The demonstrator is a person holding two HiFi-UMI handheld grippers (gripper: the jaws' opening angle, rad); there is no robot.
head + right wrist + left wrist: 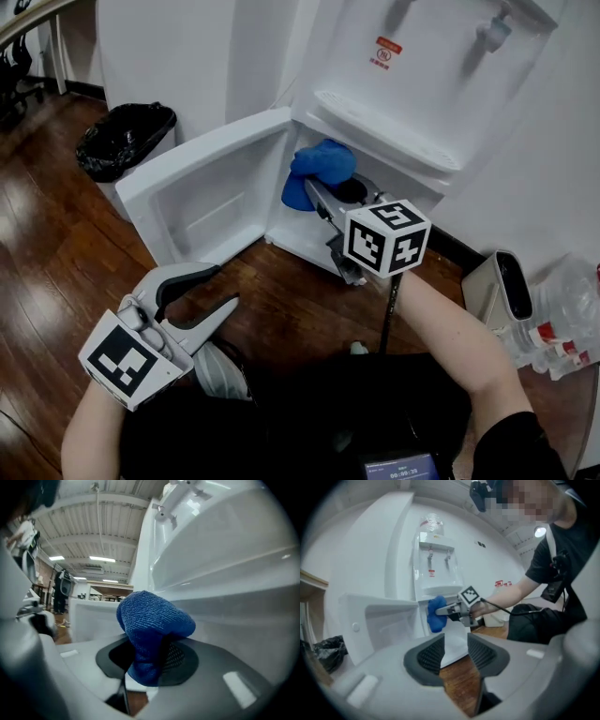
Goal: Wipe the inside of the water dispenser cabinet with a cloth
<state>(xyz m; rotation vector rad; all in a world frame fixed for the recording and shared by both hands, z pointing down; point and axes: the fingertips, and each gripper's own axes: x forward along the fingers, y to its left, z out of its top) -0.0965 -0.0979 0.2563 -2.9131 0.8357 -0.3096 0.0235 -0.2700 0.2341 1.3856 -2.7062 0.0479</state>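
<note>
The right gripper (317,187) clamps the blue cloth (323,161) at the open water dispenser cabinet (291,228). The left gripper (223,287) is slightly parted and empty. Wiping seems barely begun.

I seem to be working in an open office-like hall: a white floor-standing water dispenser (412,84) on dark wood-plank floor (56,244), a black-bagged waste bin (125,139), a ribbed ceiling (70,522) with long strip lights (101,558).

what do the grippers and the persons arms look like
Both the left gripper and right gripper are light grey plastic with two curved jaws lined by dark ribbed pads. Each carries a white cube printed with black square markers. A thin black cable runs from the right one. The person wears a black short sleeve; forearms are bare.
</note>
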